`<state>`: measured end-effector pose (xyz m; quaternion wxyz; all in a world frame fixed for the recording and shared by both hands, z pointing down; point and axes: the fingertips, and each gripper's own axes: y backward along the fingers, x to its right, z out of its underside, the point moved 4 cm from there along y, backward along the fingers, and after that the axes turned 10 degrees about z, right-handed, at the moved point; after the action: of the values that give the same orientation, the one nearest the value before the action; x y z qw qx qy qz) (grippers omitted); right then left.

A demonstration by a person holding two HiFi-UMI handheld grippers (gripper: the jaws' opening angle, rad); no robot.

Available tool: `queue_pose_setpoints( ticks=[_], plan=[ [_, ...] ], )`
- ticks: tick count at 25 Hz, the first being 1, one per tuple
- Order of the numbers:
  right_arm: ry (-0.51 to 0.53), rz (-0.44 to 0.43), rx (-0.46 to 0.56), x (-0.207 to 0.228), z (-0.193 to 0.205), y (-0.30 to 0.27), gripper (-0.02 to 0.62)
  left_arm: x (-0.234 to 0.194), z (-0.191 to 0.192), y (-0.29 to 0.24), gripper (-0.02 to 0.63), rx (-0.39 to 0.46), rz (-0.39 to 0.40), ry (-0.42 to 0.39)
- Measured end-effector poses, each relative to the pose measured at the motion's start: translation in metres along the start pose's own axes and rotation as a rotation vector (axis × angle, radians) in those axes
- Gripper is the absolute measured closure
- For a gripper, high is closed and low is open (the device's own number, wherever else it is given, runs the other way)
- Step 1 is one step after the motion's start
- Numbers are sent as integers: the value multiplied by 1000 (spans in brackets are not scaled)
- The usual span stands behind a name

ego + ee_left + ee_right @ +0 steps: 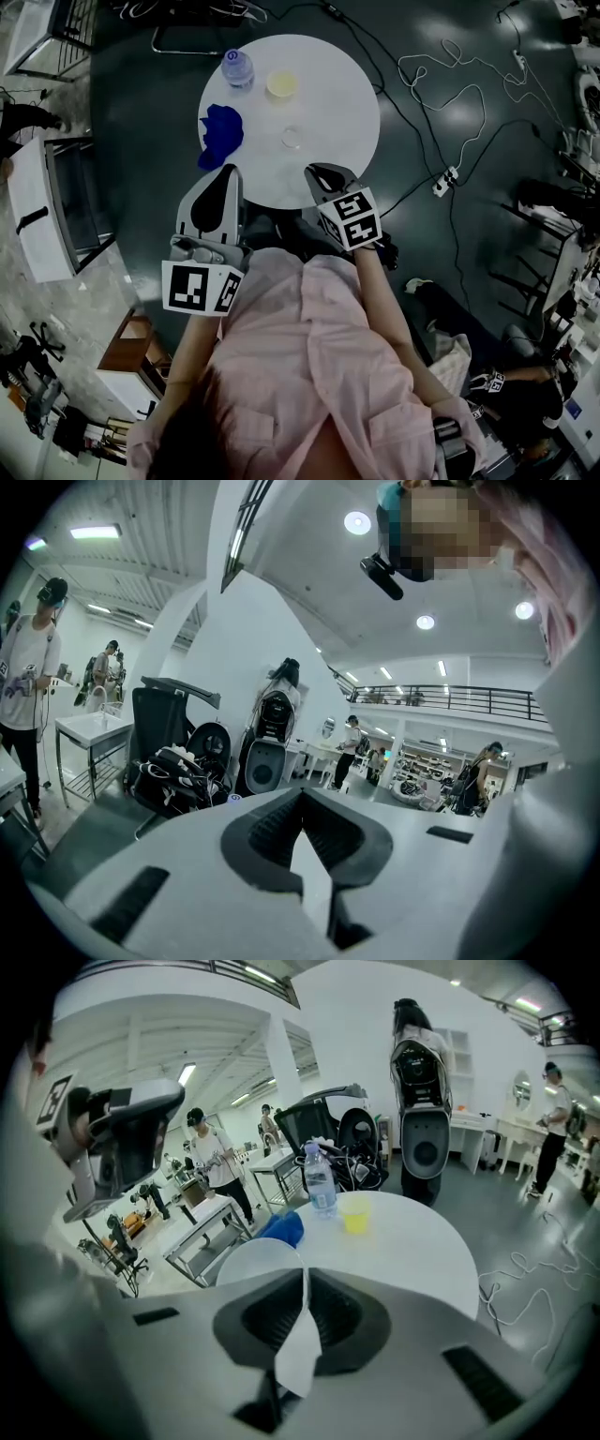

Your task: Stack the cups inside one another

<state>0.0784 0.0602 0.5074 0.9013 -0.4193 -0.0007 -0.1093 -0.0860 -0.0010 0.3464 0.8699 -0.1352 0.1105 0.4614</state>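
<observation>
Head view — cups: yellow cup (281,84) at the far side of the round table (347,103); clear cup (292,138) near the middle. They stand apart, not nested, and both appear to be upright with their mouths up.
Head view — bystanders: water bottle (237,67) just left of the yellow cup; blue cloth (221,134) at the table's left edge.
Head view — grippers: left gripper (230,172) and right gripper (315,172) both hover over the near rim, pointing away from the person.
Head view — key relation: the clear cup lies ahead of both tips and between them, nearer the right gripper. The yellow cup is farther off, beyond the clear one.

Left gripper view — jaws: left gripper (302,797) has its pads drawn together with nothing between them.
Left gripper view — aim: it looks level across the room; neither the table nor the cups can be made out here.

Right gripper view — jaws: right gripper (305,1274) has its pads brought together and holds nothing.
Right gripper view — targets: a pale translucent round (255,1258) just past the tips to the left is probably the clear cup. The yellow cup (354,1213) stands farther ahead, slightly right, with the bottle (321,1180) beside it and the cloth (283,1228) to the left.
Judgement: the right gripper is better placed for the clear cup, but its jaws must part first.
</observation>
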Motion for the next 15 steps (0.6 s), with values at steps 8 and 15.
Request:
queue_pose_setpoints(
  ticks=[8,15],
  plan=[
    [-37,56,81,23,-18,25,557,6,-3,-1,591,11,14,-8],
    [-76,128,146,58,-30,49,557,10,-6,2,591,22,12,-17]
  ],
)
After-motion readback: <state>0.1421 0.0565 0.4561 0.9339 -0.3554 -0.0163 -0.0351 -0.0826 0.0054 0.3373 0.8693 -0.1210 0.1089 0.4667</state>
